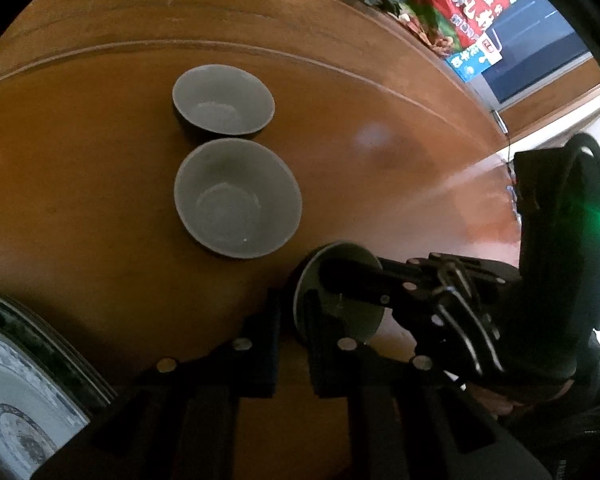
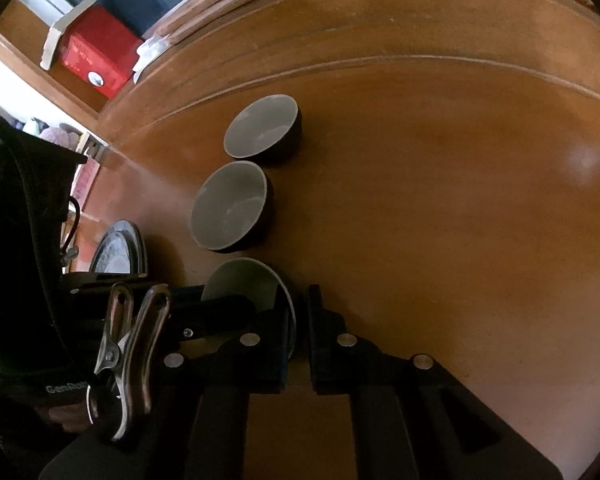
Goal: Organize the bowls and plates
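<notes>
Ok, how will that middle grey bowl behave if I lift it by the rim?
The middle bowl looks like rigid glazed ceramic: probably weighty, and chippable against the far bowl beside it. Its smooth sloped wall may slip when pinched. Its base looks narrower than its mouth, so a rim push could tip it.

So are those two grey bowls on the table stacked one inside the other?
No, the far bowl and the near bowl sit side by side on the wooden table, each showing its empty inside.

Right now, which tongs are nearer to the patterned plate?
Left. The left tongs hold the near bowl on the side facing the patterned plate; the right tongs hold its opposite rim, farther away.
</notes>
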